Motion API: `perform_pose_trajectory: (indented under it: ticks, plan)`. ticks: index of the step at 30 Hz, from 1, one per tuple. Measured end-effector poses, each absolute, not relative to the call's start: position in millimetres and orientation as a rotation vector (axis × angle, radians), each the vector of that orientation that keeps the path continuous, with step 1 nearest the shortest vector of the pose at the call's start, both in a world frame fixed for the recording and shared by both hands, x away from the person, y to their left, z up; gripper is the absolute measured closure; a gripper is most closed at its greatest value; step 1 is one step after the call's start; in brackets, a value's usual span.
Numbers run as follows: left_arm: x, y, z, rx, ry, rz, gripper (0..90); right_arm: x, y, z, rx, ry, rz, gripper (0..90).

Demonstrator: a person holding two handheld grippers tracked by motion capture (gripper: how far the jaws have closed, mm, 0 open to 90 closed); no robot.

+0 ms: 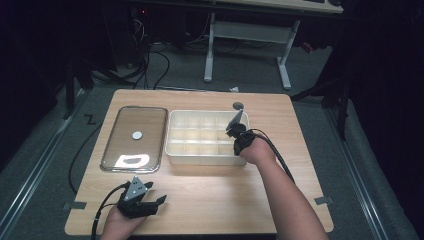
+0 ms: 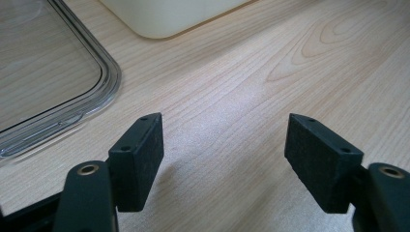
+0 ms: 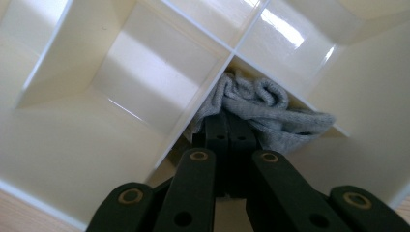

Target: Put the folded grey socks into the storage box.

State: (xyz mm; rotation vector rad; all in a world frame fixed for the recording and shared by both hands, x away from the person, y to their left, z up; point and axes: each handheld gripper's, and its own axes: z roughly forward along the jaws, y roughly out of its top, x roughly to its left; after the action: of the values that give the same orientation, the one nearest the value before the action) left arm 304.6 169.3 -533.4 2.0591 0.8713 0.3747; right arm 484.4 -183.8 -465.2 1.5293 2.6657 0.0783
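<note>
**High view to claw views: grey cloth in the end compartment**

High view: we note the right claw (image 1: 235, 131) lowered into the right end of the cream divided box (image 1: 172, 150), which sits mid-worktop (image 1: 210, 195). A clear lid (image 1: 134, 138) lies flat just left of the box. The left claw (image 1: 159, 202) rests near the worktop's front edge, well apart from both.

Left gripper view: we find the left claw (image 2: 223, 159) with jaws spread wide over bare wood, nothing between them; the lid's corner (image 2: 58, 92) lies beyond.

Right gripper view: we record the right claw (image 3: 229, 133) closed tight, jaws together, its tips against a crumpled grey cloth (image 3: 270, 113) lying in a compartment against the box wall. Whether fabric is pinched, we cannot tell.
</note>
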Motion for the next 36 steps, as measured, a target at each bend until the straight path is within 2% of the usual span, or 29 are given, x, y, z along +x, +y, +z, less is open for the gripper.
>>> perform_pose_trajectory:
  ticks: [5,8,11,18,25,28,36]
  plan:
    - [304.8,169.8,-533.1,2.064,0.872,0.366,30.7,482.3,-182.9,-460.7,1.523,2.670,0.065,90.0]
    - [304.8,169.5,-533.5,2.059,0.872,0.369,30.7,479.9,-188.4,-443.8,1.533,2.655,0.117,88.0]
    - [304.5,169.1,-533.5,2.063,0.869,0.371,30.7,480.2,-199.4,-429.1,1.529,2.603,0.187,89.9]
    - [304.8,168.8,-533.8,2.064,0.872,0.369,30.7,490.5,-197.8,-464.2,1.554,2.612,0.042,90.0]
    - [305.4,169.7,-533.6,2.059,0.876,0.358,31.1,491.4,-196.4,-463.5,1.565,2.615,0.018,90.0]
    - [305.7,170.3,-533.4,2.061,0.877,0.347,32.8,486.6,-199.8,-453.9,1.556,2.603,0.074,84.3]
    - [304.5,170.7,-530.1,2.041,0.880,0.339,34.2,466.6,-209.5,-431.4,1.549,2.570,0.312,77.0]
